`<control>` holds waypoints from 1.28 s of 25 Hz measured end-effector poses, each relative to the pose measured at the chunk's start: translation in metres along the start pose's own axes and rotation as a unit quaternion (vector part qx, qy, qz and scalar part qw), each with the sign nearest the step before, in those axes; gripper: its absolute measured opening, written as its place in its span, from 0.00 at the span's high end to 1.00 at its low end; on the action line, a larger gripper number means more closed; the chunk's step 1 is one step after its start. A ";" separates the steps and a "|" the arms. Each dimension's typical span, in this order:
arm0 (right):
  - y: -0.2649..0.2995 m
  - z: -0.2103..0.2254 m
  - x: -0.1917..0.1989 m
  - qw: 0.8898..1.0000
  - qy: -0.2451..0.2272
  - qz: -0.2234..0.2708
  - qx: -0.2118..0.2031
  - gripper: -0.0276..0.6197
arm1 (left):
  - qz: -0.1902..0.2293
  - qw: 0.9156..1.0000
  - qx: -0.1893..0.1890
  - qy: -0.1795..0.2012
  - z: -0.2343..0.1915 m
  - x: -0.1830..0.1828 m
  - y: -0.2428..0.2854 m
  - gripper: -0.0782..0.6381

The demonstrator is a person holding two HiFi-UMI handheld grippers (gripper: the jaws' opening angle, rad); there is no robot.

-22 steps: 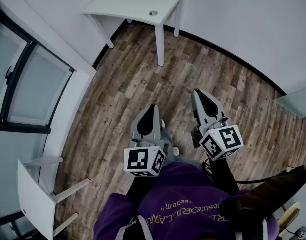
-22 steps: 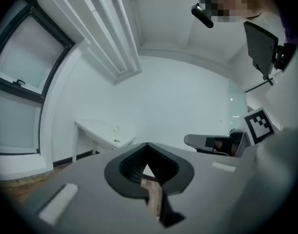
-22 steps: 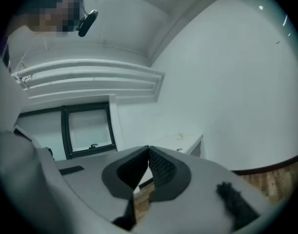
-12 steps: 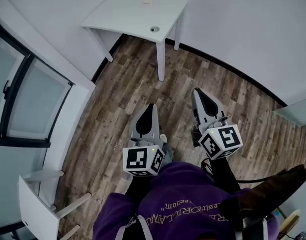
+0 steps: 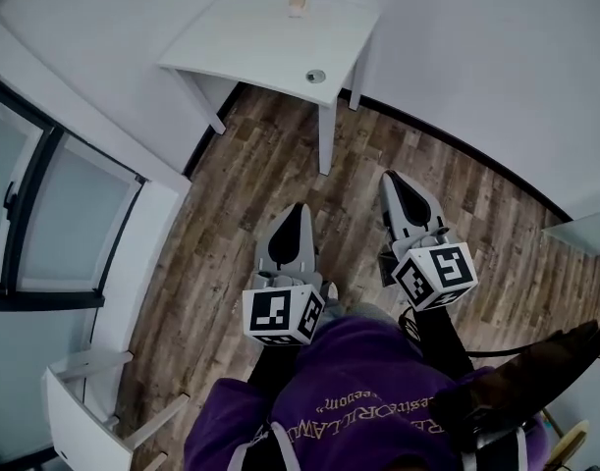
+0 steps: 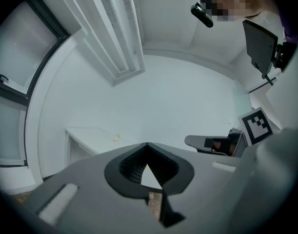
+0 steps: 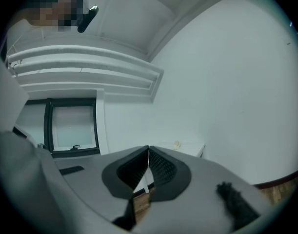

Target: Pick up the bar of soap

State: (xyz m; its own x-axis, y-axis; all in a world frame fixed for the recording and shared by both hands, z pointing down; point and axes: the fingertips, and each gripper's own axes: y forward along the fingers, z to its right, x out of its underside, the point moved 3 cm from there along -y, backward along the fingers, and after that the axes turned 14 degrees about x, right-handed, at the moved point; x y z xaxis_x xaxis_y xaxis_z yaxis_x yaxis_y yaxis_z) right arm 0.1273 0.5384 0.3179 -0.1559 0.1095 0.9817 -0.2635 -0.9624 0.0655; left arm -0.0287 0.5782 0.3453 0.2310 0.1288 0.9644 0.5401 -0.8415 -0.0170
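Note:
A small pale bar of soap point(image 5: 297, 3) lies near the far edge of a white table point(image 5: 250, 42) against the wall. It also shows as a speck, the soap point(image 6: 116, 137) in the left gripper view and the soap point(image 7: 177, 144) in the right gripper view. My left gripper point(image 5: 290, 226) is held low over the wooden floor, well short of the table, shut with nothing in it. My right gripper point(image 5: 396, 186) is beside it, also shut and holding nothing. Both point toward the table.
A round grey cable hole point(image 5: 315, 76) sits in the table's near right corner. A window point(image 5: 44, 204) with a white sill runs along the left. A white chair point(image 5: 79, 415) stands at lower left. Another table's corner point(image 5: 579, 232) shows at the right.
The table and soap have slid down and a little right in the head view, coming more fully into sight. Both grippers keep their pose and stay shut.

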 end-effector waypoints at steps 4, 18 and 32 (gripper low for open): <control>0.025 0.000 0.002 1.000 -0.001 -0.006 0.004 0.94 | -0.008 1.000 -0.008 -0.010 -0.023 0.002 0.012 0.88; 0.151 0.032 0.008 0.999 0.005 -0.030 -0.021 0.94 | -0.022 0.998 -0.063 -0.019 -0.093 0.006 0.093 0.88; 0.295 0.063 -0.022 0.995 -0.005 -0.042 -0.089 0.94 | -0.001 0.996 -0.090 -0.012 -0.147 -0.025 0.223 0.88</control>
State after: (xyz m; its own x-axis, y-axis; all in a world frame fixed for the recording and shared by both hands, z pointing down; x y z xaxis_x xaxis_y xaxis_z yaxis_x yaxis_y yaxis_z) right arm 0.1133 0.2367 0.3272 -0.1171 0.1847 0.9758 -0.4403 -0.8904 0.1157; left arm -0.0328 0.3098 0.3559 0.2496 0.1410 0.9580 0.3868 -0.9215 0.0348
